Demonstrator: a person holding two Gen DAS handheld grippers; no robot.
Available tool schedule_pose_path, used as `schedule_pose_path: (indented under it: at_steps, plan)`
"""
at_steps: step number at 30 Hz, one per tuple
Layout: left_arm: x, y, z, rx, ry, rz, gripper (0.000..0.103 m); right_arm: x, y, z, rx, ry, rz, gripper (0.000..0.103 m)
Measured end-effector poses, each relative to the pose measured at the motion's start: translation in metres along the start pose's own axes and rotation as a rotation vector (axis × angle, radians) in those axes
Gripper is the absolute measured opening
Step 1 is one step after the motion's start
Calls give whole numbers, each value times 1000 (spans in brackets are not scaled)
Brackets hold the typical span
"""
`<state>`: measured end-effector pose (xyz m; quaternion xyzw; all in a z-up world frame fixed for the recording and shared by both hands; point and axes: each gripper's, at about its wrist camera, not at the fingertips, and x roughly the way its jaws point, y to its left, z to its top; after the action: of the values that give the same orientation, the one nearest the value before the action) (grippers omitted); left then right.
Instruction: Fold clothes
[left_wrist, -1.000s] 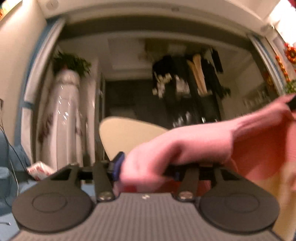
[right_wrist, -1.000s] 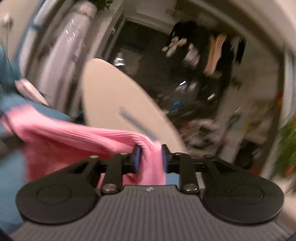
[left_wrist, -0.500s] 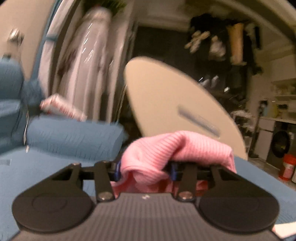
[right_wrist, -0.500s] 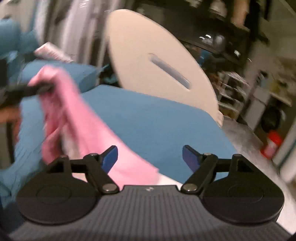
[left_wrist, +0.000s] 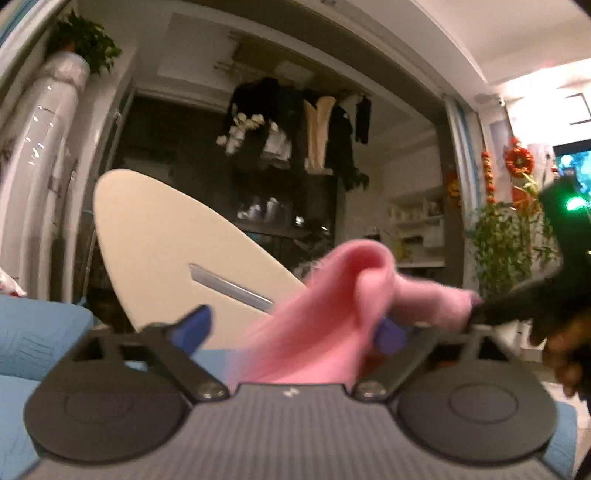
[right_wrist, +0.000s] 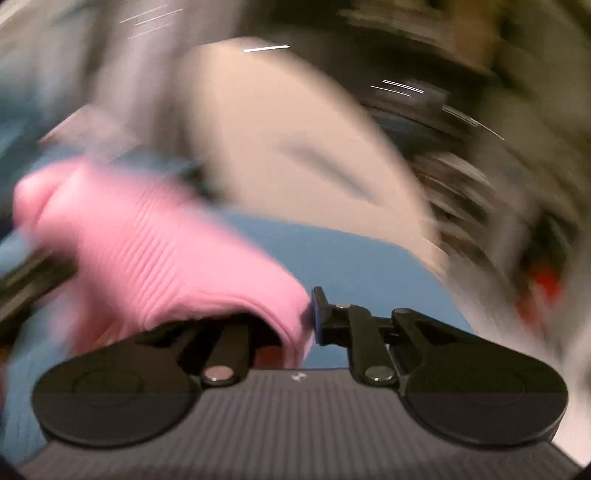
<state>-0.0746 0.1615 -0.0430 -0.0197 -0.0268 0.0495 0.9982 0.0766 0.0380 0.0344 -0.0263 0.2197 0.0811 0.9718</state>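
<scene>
Left gripper (left_wrist: 295, 328), low centre of the left view: fingers spread wide, blue pads apart, pink knit (left_wrist: 325, 317) draped through the gap and over the right pad, nothing pinching it here. Right gripper (right_wrist: 295, 317), low centre of the right view: right pad visible and pressed against a fold of the knit (right_wrist: 147, 251), left finger hidden under the cloth, so it reads as pinching the knit, but the frame is badly smeared and the bite depth can't be told. At the right edge of the left view a dark gripper tip meets the far end of the cloth, which fits that. The knit hangs bunched in the air between the two tools, above the blue bed (right_wrist: 354, 258), not laid flat. Risks, as judgement: with the left jaws apart the whole garment rides on one pinch, and a fast swing, which the blur suggests, could pull a thin fold out and drop it in a heap. The loose side could snag on the left pad or wrap round a finger when it closes, grabbing several layers and making a crooked fold. Further back, the cream board (left_wrist: 177, 251) leans at mid frame beyond the bed; a wide swing could brush it. Hanging clothes (left_wrist: 295, 122) at upper centre are well clear.
</scene>
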Motion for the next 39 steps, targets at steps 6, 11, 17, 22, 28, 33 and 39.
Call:
schedule_pose_path:
  at_steps: [6, 11, 17, 22, 28, 33, 39]
  plan:
    - [30, 4, -14, 28, 162, 91, 103, 64, -118, -86, 204, 621, -216, 20]
    - [44, 2, -25, 54, 228, 122, 103, 18, -127, -78, 213, 348, -293, 43]
    - [44, -8, -38, 83, 238, 115, 103, -8, -48, -58, -127, 125, 87, 45]
    - [31, -12, -39, 54, 237, 139, 103, -4, 37, -57, -712, -6, 91, 52]
    - [29, -6, -41, 20, 240, 161, 103, 48, 81, -83, -1166, 113, 99, 64]
    - [33, -2, -39, 5, 260, 129, 103, 49, 59, -36, -784, 140, 156, 9]
    - [33, -13, -45, -10, 301, 25, 103, 0, -87, 25, -73, -73, -205, 9]
